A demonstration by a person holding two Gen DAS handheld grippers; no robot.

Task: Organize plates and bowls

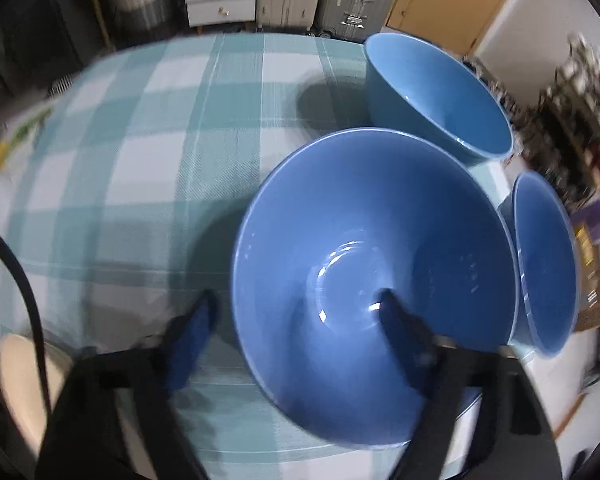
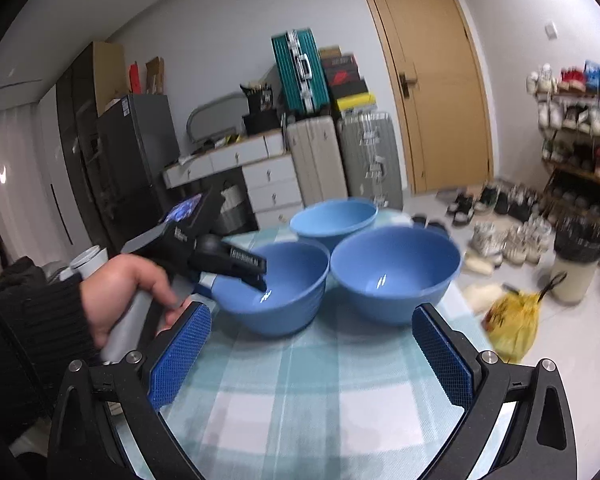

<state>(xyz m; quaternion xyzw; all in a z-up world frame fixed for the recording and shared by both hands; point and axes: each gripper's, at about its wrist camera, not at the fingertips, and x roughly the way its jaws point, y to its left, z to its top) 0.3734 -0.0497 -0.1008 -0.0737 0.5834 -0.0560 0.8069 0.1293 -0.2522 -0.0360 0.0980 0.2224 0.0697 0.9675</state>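
Three blue bowls stand on the checked tablecloth (image 1: 140,128). In the left wrist view the nearest bowl (image 1: 372,264) fills the middle, with a lighter bowl (image 1: 440,92) behind it and a third bowl (image 1: 544,260) at the right. My left gripper (image 1: 296,308) is open and straddles the near bowl's left rim: one finger inside, one outside. In the right wrist view the left gripper (image 2: 260,276) reaches into the left bowl (image 2: 276,292); the other bowls sit at the right (image 2: 396,272) and behind (image 2: 334,218). My right gripper (image 2: 312,352) is open and empty, short of the bowls.
A cream object (image 1: 20,380) lies at the table's near left edge. Beyond the table are drawers (image 2: 268,184), suitcases (image 2: 340,160), a door (image 2: 432,80), shoes (image 2: 500,208) and a yellow bag (image 2: 512,320) on the floor.
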